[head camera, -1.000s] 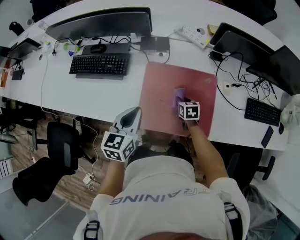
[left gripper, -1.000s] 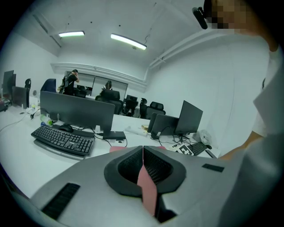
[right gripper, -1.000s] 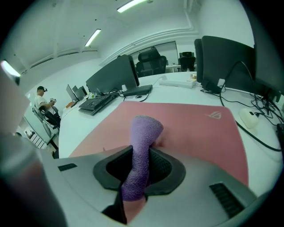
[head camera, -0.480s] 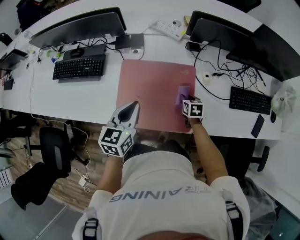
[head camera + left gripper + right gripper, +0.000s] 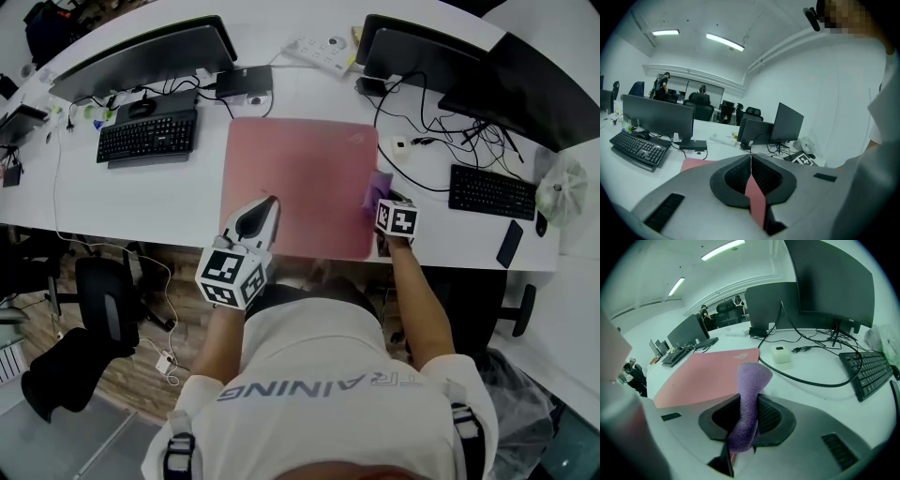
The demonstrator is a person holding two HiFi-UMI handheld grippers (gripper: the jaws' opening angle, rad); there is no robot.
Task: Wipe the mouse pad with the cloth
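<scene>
White desk w/ a pink mouse pad. Right gripper clamps the purple cloth at the pad's right edge. Left gripper is closed on nothing, over the near edge. Looks mid-wipe imo; next pass prob needs the cloth dragged leftward.

The cloth is showing a fuzzy, napped pile, while the mouse pad is looking matt and smooth. The surface is giving off a faint sheen. The left gripper and right gripper are showing matt plastic shells, ribbed inside.
</scene>
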